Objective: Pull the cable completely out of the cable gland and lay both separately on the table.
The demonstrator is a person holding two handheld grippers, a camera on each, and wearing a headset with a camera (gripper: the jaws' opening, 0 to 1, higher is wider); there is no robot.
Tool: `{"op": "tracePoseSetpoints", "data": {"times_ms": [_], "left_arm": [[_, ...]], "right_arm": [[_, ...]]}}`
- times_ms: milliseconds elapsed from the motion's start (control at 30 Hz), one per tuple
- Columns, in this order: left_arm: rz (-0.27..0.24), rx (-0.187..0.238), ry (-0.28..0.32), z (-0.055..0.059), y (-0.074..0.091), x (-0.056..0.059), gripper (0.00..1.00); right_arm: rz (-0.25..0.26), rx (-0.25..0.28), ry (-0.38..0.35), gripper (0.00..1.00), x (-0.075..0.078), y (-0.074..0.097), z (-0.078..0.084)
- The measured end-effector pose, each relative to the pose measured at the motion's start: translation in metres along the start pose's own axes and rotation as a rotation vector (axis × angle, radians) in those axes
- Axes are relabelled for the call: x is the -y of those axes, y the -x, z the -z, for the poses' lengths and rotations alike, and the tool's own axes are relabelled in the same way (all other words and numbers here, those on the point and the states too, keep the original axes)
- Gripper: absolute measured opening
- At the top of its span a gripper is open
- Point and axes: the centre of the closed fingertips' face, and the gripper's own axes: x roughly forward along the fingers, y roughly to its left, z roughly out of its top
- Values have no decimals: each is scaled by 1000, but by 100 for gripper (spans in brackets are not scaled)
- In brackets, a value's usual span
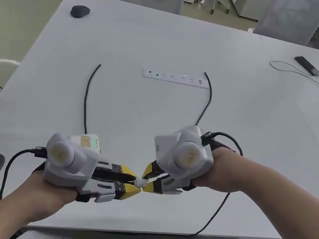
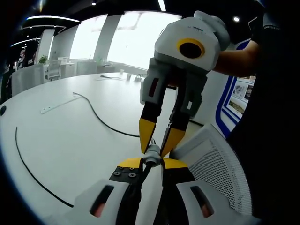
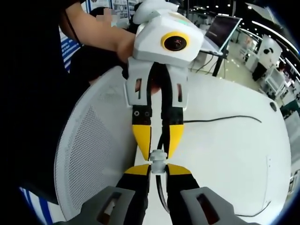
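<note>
A small grey-white cable gland (image 1: 140, 183) hangs just above the white table's (image 1: 149, 114) front edge, pinched from both sides. My left gripper (image 1: 132, 184) is shut on one end of it and my right gripper (image 1: 148, 179) on the other, yellow tips almost touching. In the left gripper view the gland (image 2: 151, 153) sits between my left gripper's (image 2: 151, 163) tips, with the right gripper (image 2: 158, 143) coming down onto it. The right gripper view has the gland (image 3: 158, 161) in my right gripper (image 3: 158, 169), facing the left gripper (image 3: 158, 145). A black cable (image 1: 209, 97) lies on the table behind the right gripper.
A white power strip (image 1: 174, 78) lies mid-table. A second black cable (image 1: 86, 99) runs down the left side. A dark round object (image 1: 79, 11) sits far left and a remote (image 1: 306, 64) far right. A white mesh chair (image 2: 211, 154) stands by the front edge.
</note>
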Motion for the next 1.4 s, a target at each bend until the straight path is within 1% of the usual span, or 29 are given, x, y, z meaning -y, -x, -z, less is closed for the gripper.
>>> {"op": "tracePoseSetpoints", "data": {"times_ms": [67, 133, 167, 233, 267, 300, 333, 367, 433, 500, 533, 567, 600, 633, 667, 700, 733, 800, 833, 900, 967, 1133, 1200, 1300, 1400], "left_arm": [[2, 5, -10, -1, 0, 1, 15], [3, 11, -12, -3, 0, 1, 15], [0, 14, -17, -4, 0, 2, 15], [-1, 22, -32, -6, 1, 3, 15], [1, 23, -49, -7, 1, 5, 15], [1, 20, -59, -7, 1, 5, 15], [-2, 17, -72, -7, 1, 6, 15], [-2, 18, -81, -8, 1, 6, 15], [-4, 16, -95, -8, 1, 6, 15], [-9, 15, -101, -9, 1, 5, 15], [-12, 15, -107, -10, 1, 5, 15], [-16, 17, -112, -11, 1, 5, 15], [-17, 17, -114, -11, 1, 5, 15], [-21, 18, -121, -13, 2, 5, 15], [-25, 17, -130, -13, 2, 5, 15], [-30, 14, -134, -13, 2, 4, 15], [-34, 12, -134, -13, 3, 3, 15], [-40, 12, -137, -14, 4, 4, 15], [-42, 12, -137, -15, 4, 4, 15], [-44, 12, -139, -15, 4, 4, 15], [-47, 9, -138, -15, 4, 4, 15], [-58, -5, -132, -14, 3, 2, 15], [-56, -7, -131, -13, 3, 3, 15], [-58, -8, -132, -14, 1, 2, 15], [-61, -9, -129, -15, 0, 1, 15]], "right_arm": [[-3, 19, -27, 8, 0, 1, 0], [-9, 46, -86, 9, 1, 4, 0], [-10, 64, -104, 10, 3, 7, 0], [-28, 107, -157, 12, 3, 10, -2], [-42, 127, -188, 13, 3, 12, -3], [-64, 151, -234, 13, 4, 15, -1], [-70, 162, -260, 14, 6, 17, 1], [-89, 196, -306, 17, 8, 20, 2], [-129, 242, -376, 17, 9, 24, 2], [-161, 324, -446, 15, 15, 30, -2], [-191, 360, -506, 16, 17, 33, -3], [-217, 374, -530, 16, 16, 34, -3], [-254, 378, -539, 15, 13, 34, -2], [-257, 383, -539, 14, 14, 32, -1], [-288, 386, -563, 14, 11, 31, -2], [-318, 399, -568, 15, 8, 30, -3], [-337, 400, -588, 15, 7, 28, -3], [-369, 406, -603, 17, 6, 24, -3], [-375, 402, -620, 17, 7, 22, -2], [-384, 398, -618, 18, 8, 17, 1], [-412, 410, -633, 16, 7, 16, -1], [-475, 431, -638, 11, 3, 18, -4], [-478, 432, -632, 10, 4, 17, -4], [-491, 448, -636, 9, 5, 18, -5], [-496, 457, -652, 9, 7, 18, -4]]}}
